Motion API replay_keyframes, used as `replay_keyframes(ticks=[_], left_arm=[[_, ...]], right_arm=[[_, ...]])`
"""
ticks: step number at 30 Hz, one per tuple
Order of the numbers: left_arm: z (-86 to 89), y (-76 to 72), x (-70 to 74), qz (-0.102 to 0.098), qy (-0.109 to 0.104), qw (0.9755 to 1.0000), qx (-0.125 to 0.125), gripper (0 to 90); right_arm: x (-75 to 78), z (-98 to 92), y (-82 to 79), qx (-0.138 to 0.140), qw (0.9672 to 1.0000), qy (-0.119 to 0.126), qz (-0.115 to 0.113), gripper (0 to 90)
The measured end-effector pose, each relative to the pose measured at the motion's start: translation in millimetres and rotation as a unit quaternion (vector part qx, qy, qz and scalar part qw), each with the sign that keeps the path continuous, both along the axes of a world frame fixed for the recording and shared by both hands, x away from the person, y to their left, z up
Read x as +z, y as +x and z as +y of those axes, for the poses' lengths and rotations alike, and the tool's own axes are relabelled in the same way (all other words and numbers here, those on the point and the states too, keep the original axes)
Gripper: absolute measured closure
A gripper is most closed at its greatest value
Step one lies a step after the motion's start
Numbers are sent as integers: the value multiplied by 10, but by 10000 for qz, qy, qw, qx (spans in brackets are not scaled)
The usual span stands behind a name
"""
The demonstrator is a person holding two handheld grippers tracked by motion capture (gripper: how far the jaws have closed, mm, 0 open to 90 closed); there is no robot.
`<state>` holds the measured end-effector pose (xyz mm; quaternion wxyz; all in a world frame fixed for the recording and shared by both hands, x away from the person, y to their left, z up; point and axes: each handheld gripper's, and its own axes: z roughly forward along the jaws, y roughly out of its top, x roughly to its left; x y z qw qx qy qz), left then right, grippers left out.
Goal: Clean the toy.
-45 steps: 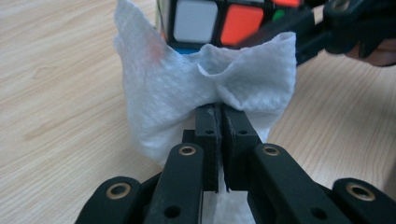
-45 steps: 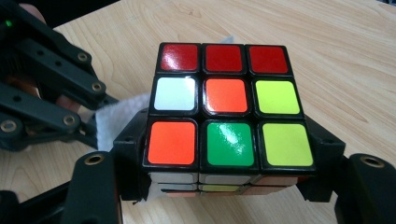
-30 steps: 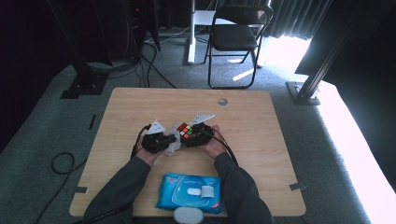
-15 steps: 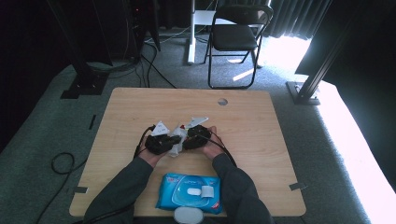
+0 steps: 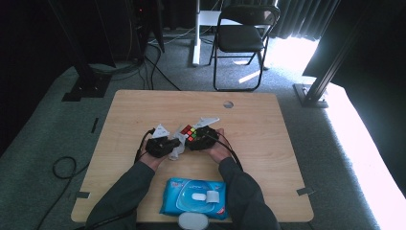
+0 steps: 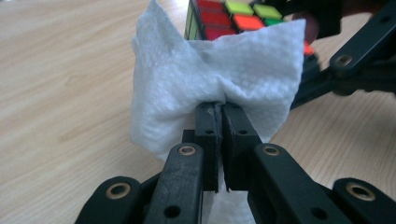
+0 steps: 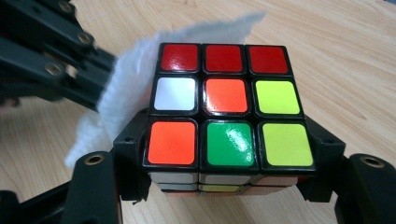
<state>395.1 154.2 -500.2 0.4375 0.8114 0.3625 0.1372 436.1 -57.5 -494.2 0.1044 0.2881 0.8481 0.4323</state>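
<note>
Pressing a white wipe [image 6: 210,74] against the puzzle cube [image 7: 224,107], the left claw [image 6: 217,112] is pinching it while the right claw [image 7: 229,186] is clamping the cube's sides.

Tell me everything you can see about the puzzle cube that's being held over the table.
The black-framed plastic puzzle cube with glossy colour stickers is scrambled: the face toward the right gripper view reads red, red, red; white, orange, yellow; orange, green, yellow. The right gripper is shut on it, black fingers pressing its two opposite sides near the bottom. It sits upright, above the middle of the light wooden table. A crumpled white paper wipe, pinched in the shut left gripper, lies against one side face.
</note>
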Motion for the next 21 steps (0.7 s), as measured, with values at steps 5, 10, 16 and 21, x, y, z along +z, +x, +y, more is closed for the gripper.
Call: replay_keyframes(ticks=[5, 10, 16, 21], left_arm=[[-61, -13, -31, 42, 64, 9999, -88, 860], [-97, -25, -56, 85, 89, 9999, -121, 861], [-178, -51, -73, 97, 158, 9994, -283, 860], [-267, -98, -49, 29, 121, 9989, -452, 860]], right_arm=[[22, 11, 6, -54, 10000, 5, -26, 340], [25, 23, 11, -143, 9999, 64, -26, 340], [41, 30, 23, -204, 9997, 163, -27, 340], [23, 39, 30, -271, 9995, 129, 12, 340]])
